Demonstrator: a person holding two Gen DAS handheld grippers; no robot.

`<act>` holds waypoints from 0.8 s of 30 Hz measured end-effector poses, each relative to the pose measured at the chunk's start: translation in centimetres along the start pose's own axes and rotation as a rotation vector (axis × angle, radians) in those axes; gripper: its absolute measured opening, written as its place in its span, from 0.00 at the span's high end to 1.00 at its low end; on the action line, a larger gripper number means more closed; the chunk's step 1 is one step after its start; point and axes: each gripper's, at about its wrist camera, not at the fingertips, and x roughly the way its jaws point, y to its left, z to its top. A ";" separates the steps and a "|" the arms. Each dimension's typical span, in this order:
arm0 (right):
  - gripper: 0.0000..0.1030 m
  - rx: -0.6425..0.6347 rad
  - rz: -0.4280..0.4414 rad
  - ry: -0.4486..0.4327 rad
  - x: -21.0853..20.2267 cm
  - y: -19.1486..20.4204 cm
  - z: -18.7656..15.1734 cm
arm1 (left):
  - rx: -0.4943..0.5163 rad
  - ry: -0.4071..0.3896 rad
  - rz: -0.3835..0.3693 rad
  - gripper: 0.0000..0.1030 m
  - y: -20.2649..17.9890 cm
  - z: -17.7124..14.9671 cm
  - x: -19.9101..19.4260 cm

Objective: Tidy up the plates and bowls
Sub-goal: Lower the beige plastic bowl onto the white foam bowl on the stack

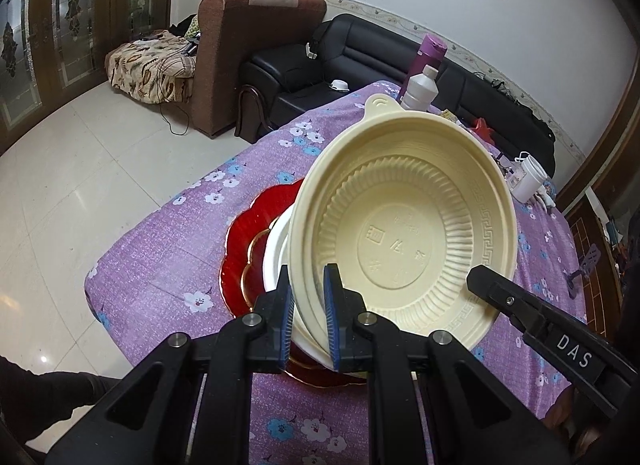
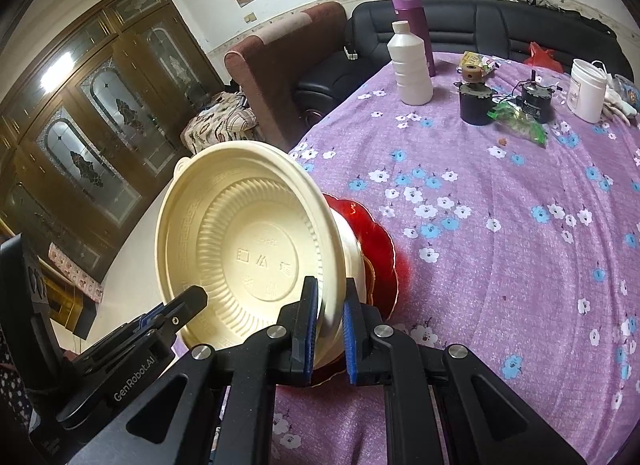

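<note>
A cream plastic bowl (image 1: 404,221) with a ribbed inside is held tilted above a red scalloped plate (image 1: 244,241) that carries a white dish (image 1: 276,253). My left gripper (image 1: 308,313) is shut on the bowl's near rim. My right gripper (image 2: 330,325) is shut on the bowl's (image 2: 248,249) opposite rim; its finger also shows in the left wrist view (image 1: 504,297). The red plate (image 2: 380,249) lies under the bowl on the purple floral tablecloth (image 2: 500,245). The white dish is mostly hidden by the bowl.
At the table's far side stand a white bottle (image 2: 410,65), a purple flask (image 2: 412,25), two small black motors (image 2: 476,103), green wrapping (image 2: 520,125) and a white tub (image 2: 586,89). A black sofa (image 1: 320,65) and a brown armchair (image 1: 240,53) lie beyond the table edge.
</note>
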 end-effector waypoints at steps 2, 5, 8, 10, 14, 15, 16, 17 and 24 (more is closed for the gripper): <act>0.90 -0.001 0.005 0.000 0.0 0.2 0.2 | -0.006 -0.005 0.000 0.88 0.2 0.1 -0.1; 0.90 -0.010 0.010 -0.001 0.0 0.6 0.5 | -0.010 -0.014 0.004 0.88 0.3 0.2 -0.5; 0.90 -0.019 0.014 0.005 0.1 0.8 0.7 | -0.010 -0.020 0.005 0.88 0.4 0.3 -0.7; 0.90 -0.018 0.019 0.013 0.2 0.8 0.8 | -0.011 -0.018 0.003 0.88 0.5 0.3 -0.7; 0.90 -0.017 0.017 0.019 0.2 0.7 0.8 | -0.006 -0.012 0.002 0.88 0.6 0.4 -0.8; 0.90 -0.016 0.017 0.020 0.2 0.7 0.8 | -0.006 -0.010 0.001 0.88 0.6 0.3 -0.8; 0.90 -0.016 0.015 0.021 0.1 0.7 0.7 | -0.006 -0.006 -0.001 0.88 0.6 0.3 -0.8; 0.90 -0.017 0.014 0.023 0.2 0.7 0.7 | -0.006 -0.005 -0.001 0.88 0.6 0.3 -0.7; 0.90 -0.020 0.006 0.038 0.4 0.7 0.5 | -0.005 0.014 -0.005 0.88 0.6 0.1 -0.2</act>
